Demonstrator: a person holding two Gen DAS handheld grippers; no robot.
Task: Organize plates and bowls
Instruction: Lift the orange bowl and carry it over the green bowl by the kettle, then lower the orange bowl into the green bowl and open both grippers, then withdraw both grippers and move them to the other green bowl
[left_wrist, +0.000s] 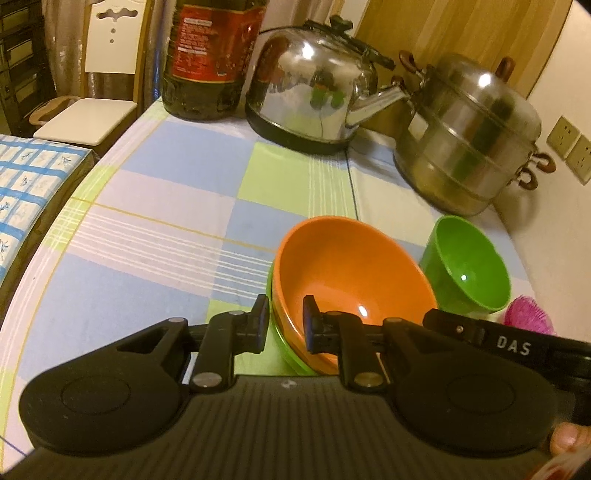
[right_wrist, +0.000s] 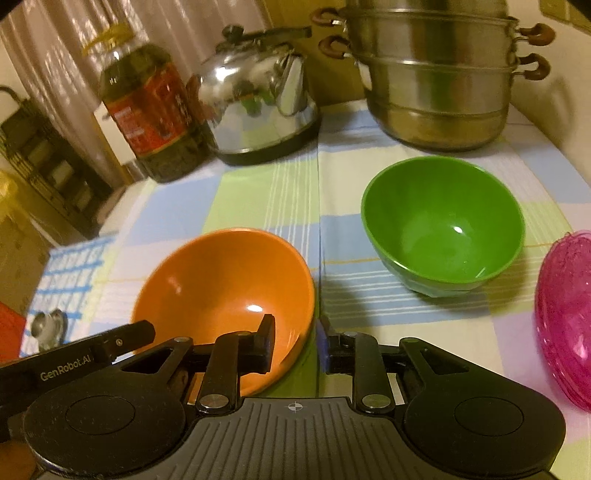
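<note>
1. The table (left_wrist: 147, 221), under a checked cloth, carries everything. Its near half is the working space.
2. A tiered steel steamer (right_wrist: 436, 92) stands at the back by the wall, out of the way of the bowls.
3. A steel kettle (left_wrist: 314, 85) sits beside it in the back row, with its spout turned toward the steamer.
4. A large oil bottle (left_wrist: 210, 55) with a red label completes that back row at the table's far edge.
5. The orange bowl (left_wrist: 351, 266) sits upright at the front, nested in a green dish (left_wrist: 288, 350) of which only the rim shows. I judge this to be the stack being built, one bowl dropped into another to save room.
6. A separate green bowl (right_wrist: 443, 229) stands upright, well apart from the stack and nearer the steamer. It is probably the next piece to be nested.
7. Pink translucent plates (right_wrist: 565, 314) lie at the right edge. The view cuts them off, so I cannot say how many there are.
8. The left gripper (left_wrist: 286, 325) straddles the stack's rim on its own side, one finger outside and one inside the orange bowl. Its jaws are slightly spread, and the pads seem just clear of the wall, though the fisheye view makes that hard to tell.
9. The right gripper (right_wrist: 295, 339) straddles the opposite rim in the same way. Its jaws are spread, with a visible gap to the wall, so it is pinching nothing. Having a gripper on each side suits lowering the bowl level. With the pads loose, the bowl appears to rest on its own.
</note>
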